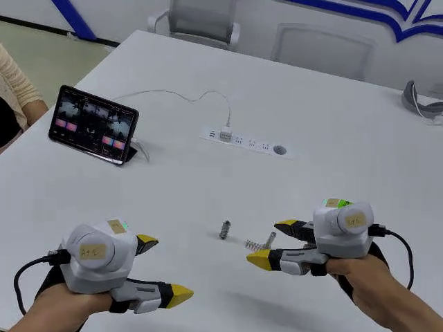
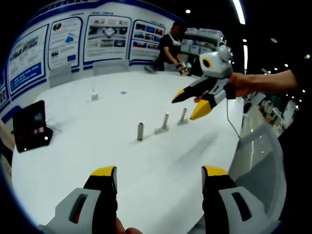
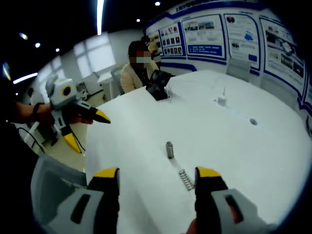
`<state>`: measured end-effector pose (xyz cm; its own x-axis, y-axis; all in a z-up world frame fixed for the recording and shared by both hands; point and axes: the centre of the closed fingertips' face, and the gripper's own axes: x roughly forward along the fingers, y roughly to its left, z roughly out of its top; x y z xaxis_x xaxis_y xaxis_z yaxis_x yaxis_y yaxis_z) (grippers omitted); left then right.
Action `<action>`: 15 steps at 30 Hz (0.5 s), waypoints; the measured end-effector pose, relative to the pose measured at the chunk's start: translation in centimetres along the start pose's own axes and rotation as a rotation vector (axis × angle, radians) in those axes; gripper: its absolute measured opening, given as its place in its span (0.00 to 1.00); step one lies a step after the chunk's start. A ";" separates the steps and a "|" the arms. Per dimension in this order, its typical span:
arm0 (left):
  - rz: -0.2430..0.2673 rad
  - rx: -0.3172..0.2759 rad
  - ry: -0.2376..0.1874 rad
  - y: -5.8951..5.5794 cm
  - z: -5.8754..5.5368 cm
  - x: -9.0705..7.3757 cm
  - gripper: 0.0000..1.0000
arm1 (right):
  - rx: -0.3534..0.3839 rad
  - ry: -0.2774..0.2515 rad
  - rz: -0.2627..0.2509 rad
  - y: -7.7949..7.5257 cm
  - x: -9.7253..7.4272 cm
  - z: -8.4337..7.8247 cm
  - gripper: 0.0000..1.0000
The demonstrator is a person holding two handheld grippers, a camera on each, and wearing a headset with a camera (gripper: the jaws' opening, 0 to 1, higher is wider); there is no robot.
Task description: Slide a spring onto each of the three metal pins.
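White bench [image 1: 208,83] under everything. Grips the left gripper [image 1: 166,268] low at the near left, wrist bent so the jaws point right across the bench; spread wide, pinching nothing. Grips the right gripper [image 1: 271,242] at the near right, aimed left toward the other yet well apart from it; also spread wide, nothing pinched. Hangs close over a loose spring [image 1: 254,244] lying flat on the bench, framed between the two yellow tips in the right gripper view. Just beside the spring, a bare upright pin [image 1: 270,239]. A little further left, a second pin [image 1: 225,229], upright, looking ribbed as though coiled round; too small to be sure. From the left gripper view, a third pin [image 2: 184,116] in the same row, below the right gripper's lower tip. Left hand [image 1: 59,308] and right hand [image 1: 360,275] cut off at the forearm by the bottom edge of the head view. Whether the right gripper's tips touch the bench — cannot tell. At the far left, a tablet [image 1: 93,124] propped up, screen too small to read.
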<state>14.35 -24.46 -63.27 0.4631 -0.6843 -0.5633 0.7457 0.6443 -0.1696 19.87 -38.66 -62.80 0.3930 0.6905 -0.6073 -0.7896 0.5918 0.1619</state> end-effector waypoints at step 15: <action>-0.015 0.004 -0.001 -0.3 0.5 0.9 0.73 | 0.119 -0.061 -0.063 0.4 -1.9 -2.4 0.68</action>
<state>14.77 -25.47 -63.30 0.4521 -0.6946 -0.5595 0.7547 0.6323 -0.1751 17.70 -40.72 -63.43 0.4711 0.6719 -0.5715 -0.7024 0.6777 0.2178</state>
